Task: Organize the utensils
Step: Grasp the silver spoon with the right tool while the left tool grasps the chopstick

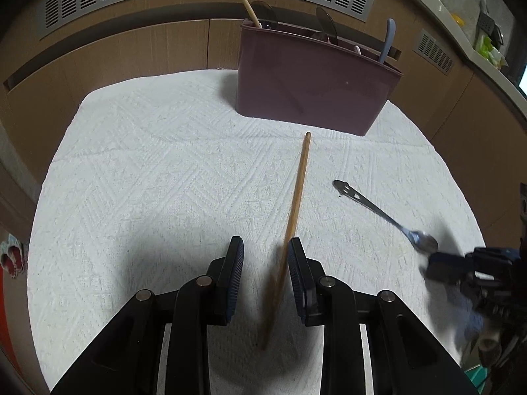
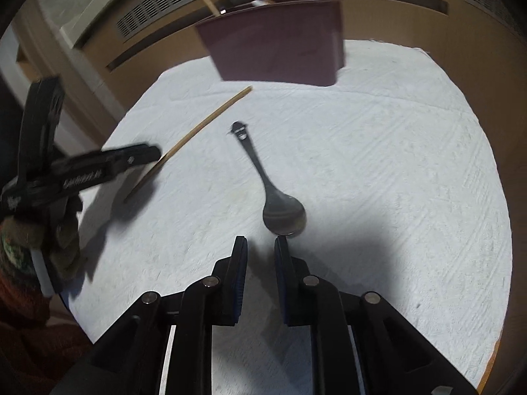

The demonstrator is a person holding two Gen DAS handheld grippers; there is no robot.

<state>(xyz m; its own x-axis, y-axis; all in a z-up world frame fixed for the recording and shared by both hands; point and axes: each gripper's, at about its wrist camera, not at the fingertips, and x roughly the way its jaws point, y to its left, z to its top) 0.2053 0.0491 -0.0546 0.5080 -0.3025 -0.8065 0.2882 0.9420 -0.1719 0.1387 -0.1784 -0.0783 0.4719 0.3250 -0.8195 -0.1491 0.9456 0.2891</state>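
The left tool has its 2 pads part-way apart with a wooden chopstick running up between them. In the left wrist view the stick leans against the right-hand pad and a gap shows on the other side, so whether it is truly pinched cannot be told from that view. In the right wrist view its lower part hangs clear above its own shadow on the cloth, which suggests the left tool is carrying it. Its long axis runs roughly in line with the tool's fingers, far end aimed toward the maroon utensil holder at the back of the white textured cloth covering the tabletop.

The right tool has its pads brought close together, a narrow gap between them and nothing in it. The metal spoon lies flat on the cloth straight ahead: its bowl sits just beyond the right-hand fingertip, perhaps touching it, and its handle points away toward the holder. The spoon's long axis therefore runs nearly along the tool's own line, and the right hand is far nearer to it than the left.

The holder already keeps another chopstick, some dark utensils and a pale blue handle. By my reading, 2 items remain outside it.
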